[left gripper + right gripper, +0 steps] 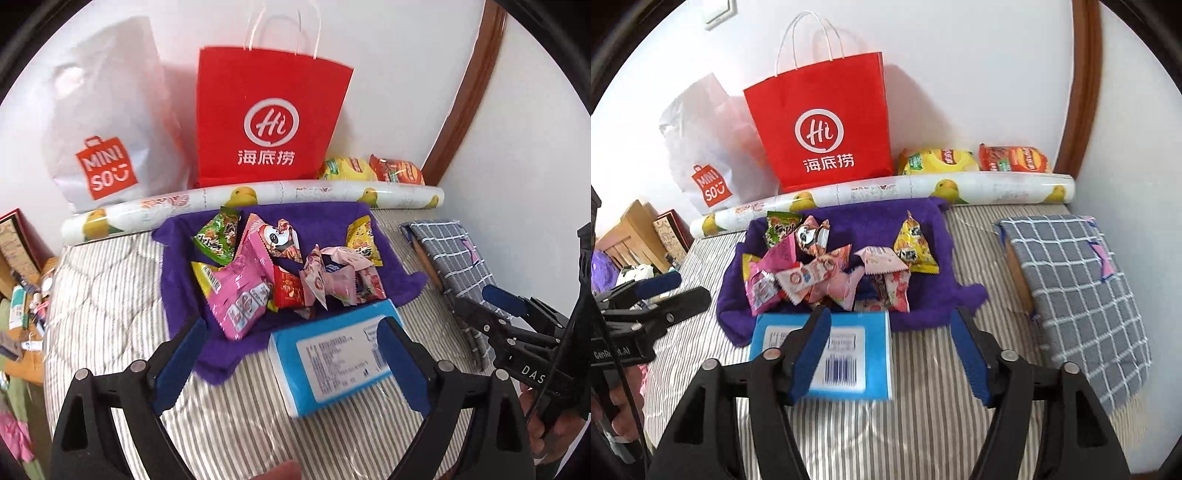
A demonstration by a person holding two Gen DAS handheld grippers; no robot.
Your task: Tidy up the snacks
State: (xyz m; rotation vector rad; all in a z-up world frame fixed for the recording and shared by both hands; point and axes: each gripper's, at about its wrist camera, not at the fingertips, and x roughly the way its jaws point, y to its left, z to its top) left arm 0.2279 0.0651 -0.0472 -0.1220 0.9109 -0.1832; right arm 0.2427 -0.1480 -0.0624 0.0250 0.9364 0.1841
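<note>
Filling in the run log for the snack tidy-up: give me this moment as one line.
left tongs: open, empty | right tongs: open, empty | blue box: lying on striped bed | snack packets: piled on purple towel

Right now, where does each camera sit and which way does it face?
Left wrist: on the left gripper, angled down over the bed toward the wall; its open fingers frame the blue pack; the right gripper and a hand show at right.
Right wrist: on the right gripper, same downward angle; open fingers over the blue pack; the left gripper shows at left.
Shared: snacks on the purple towel, red bag.
</note>
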